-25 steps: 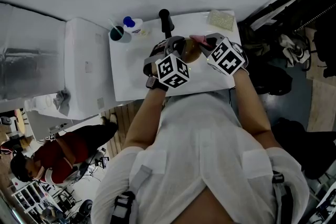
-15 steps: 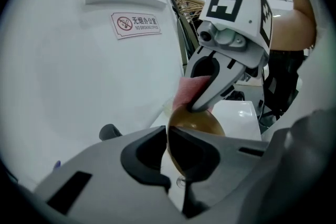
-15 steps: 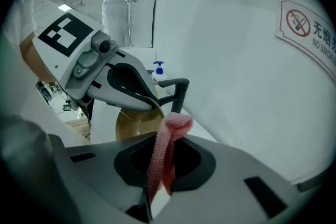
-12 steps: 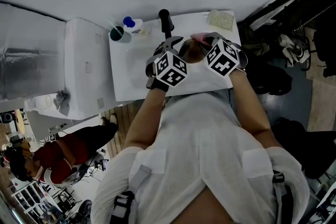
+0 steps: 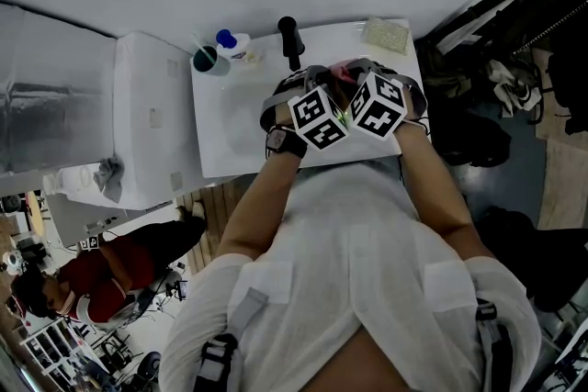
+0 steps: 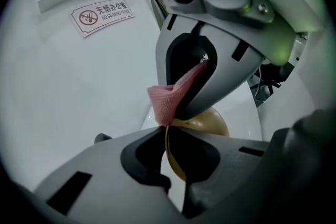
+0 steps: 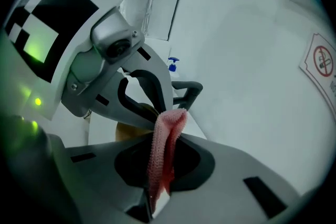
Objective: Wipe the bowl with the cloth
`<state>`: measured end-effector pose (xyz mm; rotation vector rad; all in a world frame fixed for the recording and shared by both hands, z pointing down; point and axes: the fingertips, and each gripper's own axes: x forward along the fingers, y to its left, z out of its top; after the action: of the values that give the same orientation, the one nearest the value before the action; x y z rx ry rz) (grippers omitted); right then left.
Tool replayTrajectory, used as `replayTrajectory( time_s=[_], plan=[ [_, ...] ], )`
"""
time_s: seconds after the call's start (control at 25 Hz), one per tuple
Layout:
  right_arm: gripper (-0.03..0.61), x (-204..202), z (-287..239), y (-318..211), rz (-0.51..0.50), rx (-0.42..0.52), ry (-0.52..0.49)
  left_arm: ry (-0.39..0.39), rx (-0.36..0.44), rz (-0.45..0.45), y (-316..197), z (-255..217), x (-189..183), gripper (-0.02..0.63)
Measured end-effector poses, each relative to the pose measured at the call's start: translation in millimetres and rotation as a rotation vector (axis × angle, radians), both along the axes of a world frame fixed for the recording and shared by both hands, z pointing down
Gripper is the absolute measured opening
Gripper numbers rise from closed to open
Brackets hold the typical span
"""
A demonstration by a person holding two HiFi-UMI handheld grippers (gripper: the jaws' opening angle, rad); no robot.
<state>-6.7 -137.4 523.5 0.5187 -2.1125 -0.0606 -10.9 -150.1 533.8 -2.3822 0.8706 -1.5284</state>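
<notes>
White table [image 5: 220,133] against a white wall: bowl braced, cloth at its rim

The left hand-held gripper [image 6: 167,131], its jaws just now closing, pinches the brown bowl [image 6: 207,123] by the rim, probably to steady it over the table; the right hand-held gripper [image 7: 159,165] is clamped on the folded pink cloth [image 7: 168,128], whose free end meets that rim for wiping; the bowl's inside is hidden; a far-corner cup [image 5: 204,60] holds a thin stick.

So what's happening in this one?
A person works over a white table with a gripper in each hand. The left tongs pinch the rim of a tan bowl and have just been closing on it. The right tongs hold a pink cloth against the bowl's rim, so wiping looks under way.
</notes>
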Motion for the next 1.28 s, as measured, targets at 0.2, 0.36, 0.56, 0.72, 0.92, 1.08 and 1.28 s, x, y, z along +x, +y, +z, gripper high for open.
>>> replayTrajectory(
  time_s=[0.2,0.36,0.56,0.72,0.92,1.08,1.28],
  plan=[
    [0.046,2,1,8,-0.021,-0.043,-0.043,0.004,-0.001,0.028,8,5,-1,0.023],
    [0.048,0,-2,12,-0.042,-0.061,-0.071,-0.025,0.017,0.049,11,6,-3,0.019],
    [0.066,-3,-11,13,-0.021,-0.110,-0.169,-0.024,0.020,0.033,10,7,-6,0.018],
    [0.083,-10,-16,16,-0.013,-0.129,-0.231,-0.019,0.013,0.027,10,10,-7,0.018],
    [0.037,-3,-17,6,0.056,-0.125,-0.254,0.004,0.016,0.012,10,9,-9,0.018],
    [0.035,9,-9,6,0.087,-0.145,-0.189,0.030,0.026,-0.015,6,4,-13,0.018],
    [0.035,21,-5,8,0.108,-0.208,-0.184,0.095,0.069,0.007,5,-4,-18,0.018]
  ],
)
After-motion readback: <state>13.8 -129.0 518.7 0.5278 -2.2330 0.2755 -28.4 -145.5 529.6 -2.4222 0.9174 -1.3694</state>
